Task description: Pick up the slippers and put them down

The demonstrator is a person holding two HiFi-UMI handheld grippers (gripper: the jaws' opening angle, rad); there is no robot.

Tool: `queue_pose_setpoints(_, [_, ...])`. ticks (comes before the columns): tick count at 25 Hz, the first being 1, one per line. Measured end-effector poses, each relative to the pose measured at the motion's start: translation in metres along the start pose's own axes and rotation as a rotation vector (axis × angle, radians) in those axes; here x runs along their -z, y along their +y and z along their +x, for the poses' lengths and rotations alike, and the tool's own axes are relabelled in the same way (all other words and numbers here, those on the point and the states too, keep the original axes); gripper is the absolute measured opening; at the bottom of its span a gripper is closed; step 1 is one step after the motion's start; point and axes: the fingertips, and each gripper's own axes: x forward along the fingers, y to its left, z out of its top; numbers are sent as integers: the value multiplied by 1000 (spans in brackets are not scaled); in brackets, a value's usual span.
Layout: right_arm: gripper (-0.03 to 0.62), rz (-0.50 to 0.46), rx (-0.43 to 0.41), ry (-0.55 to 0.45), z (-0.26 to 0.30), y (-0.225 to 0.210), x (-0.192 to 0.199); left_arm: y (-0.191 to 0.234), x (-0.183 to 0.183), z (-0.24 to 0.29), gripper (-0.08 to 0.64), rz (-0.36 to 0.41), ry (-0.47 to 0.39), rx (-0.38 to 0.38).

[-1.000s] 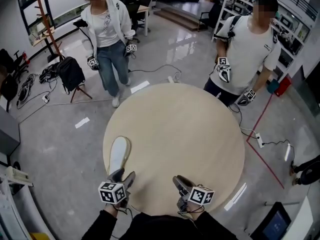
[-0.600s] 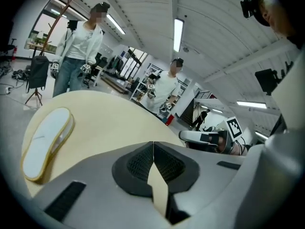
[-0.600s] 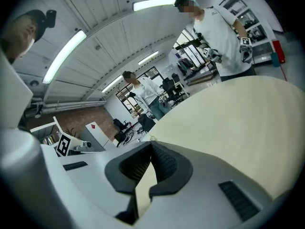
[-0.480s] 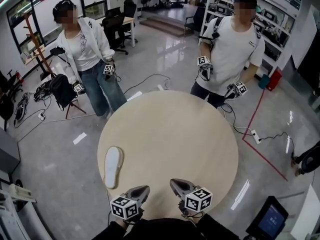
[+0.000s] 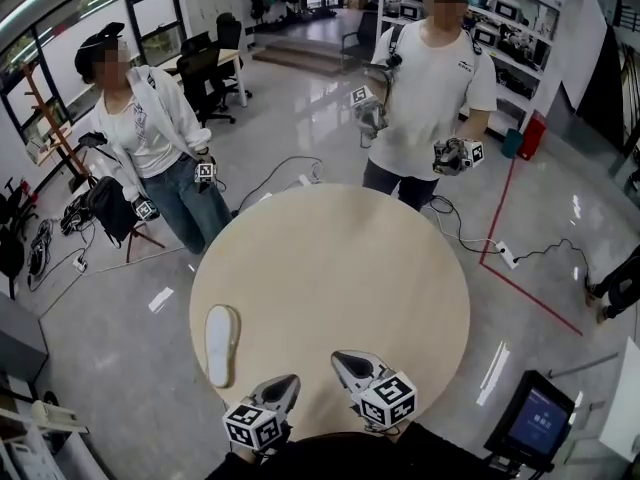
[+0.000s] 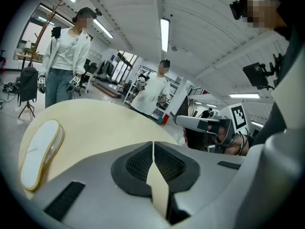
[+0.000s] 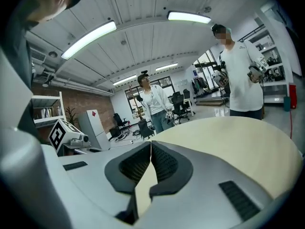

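Nearest, low over the near rim of a round pale-wood table (image 5: 340,268): grey left gripper (image 6: 153,150) and grey right gripper (image 7: 150,151), each with a black-and-white marker cube, side by side. Both pairs of fingers pressed together tip to tip, nothing between them.

A little beyond the left fingertips and well off to their left: flat white slipper with a yellowish rim (image 5: 221,343). Lies lengthwise by the table's left edge, apart from both grippers.

Looks light, thin and soft, likely to droop if pinched at one end. Not fragile; cloth-like surface, unlikely to slip. Best taken across the rim near mid-length, one finger over the edge and one under it. Upper face or sole: impossible to tell.

Counted: one slipper in view, despite the plural in the task; two grippers in the wearer's hands; one table.

Farthest, past the table's far side: two standing people. On the left, person in a white jacket (image 5: 150,133) with a pair of grippers (image 5: 205,171). On the right, person in a white T-shirt (image 5: 430,78) with another pair (image 5: 455,155). Four further grippers in all.
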Motion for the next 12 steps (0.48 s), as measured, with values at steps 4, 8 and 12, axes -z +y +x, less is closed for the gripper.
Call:
queue_pose_setpoints(4, [16, -39, 4, -10, 2, 5, -6, 3, -3, 2, 25, 5, 6, 2])
queue_pose_setpoints(8, [17, -31, 0, -9, -2, 3, 1, -3, -2, 7, 25, 14, 7, 11])
queue_pose_setpoints(12, [17, -16, 7, -8, -2, 1, 2, -4, -5, 9, 25, 25, 3, 13])
